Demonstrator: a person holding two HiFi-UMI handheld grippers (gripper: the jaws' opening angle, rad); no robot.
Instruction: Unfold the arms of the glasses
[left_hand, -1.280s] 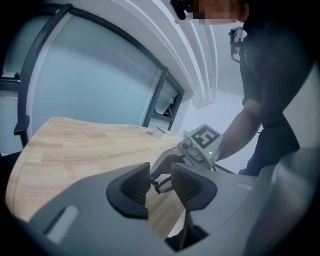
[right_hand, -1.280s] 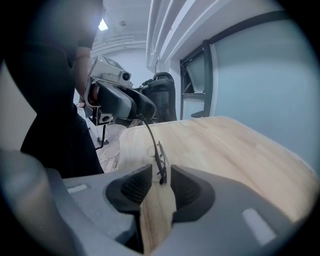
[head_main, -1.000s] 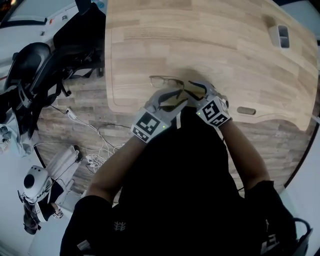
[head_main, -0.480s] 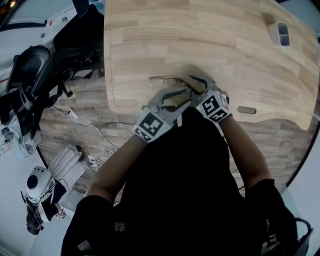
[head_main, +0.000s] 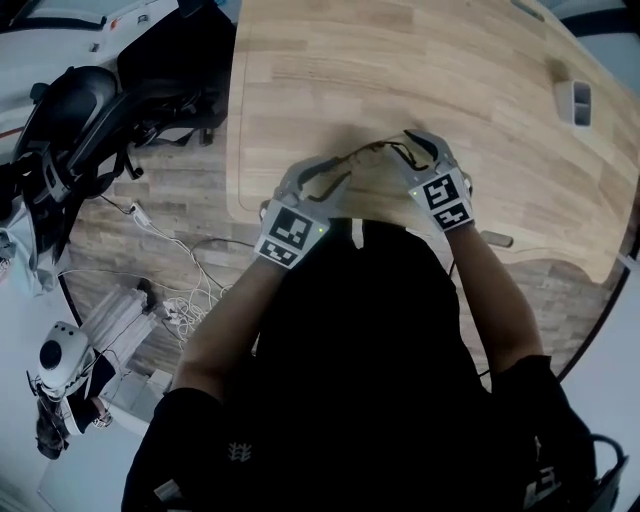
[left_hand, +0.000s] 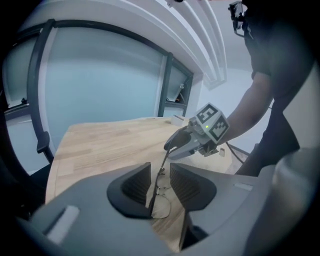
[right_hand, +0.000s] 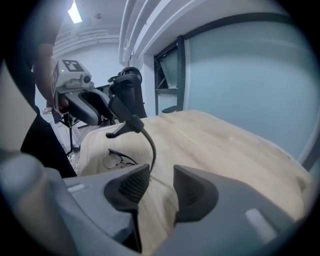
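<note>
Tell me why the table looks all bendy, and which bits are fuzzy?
Head view: the wide lens bends the table edge into a curve and darkens the corners. Left gripper view: the glasses sit close and look soft, and the edges go black. Right gripper view: a ceiling light glares at top left, and the window frame bows.
</note>
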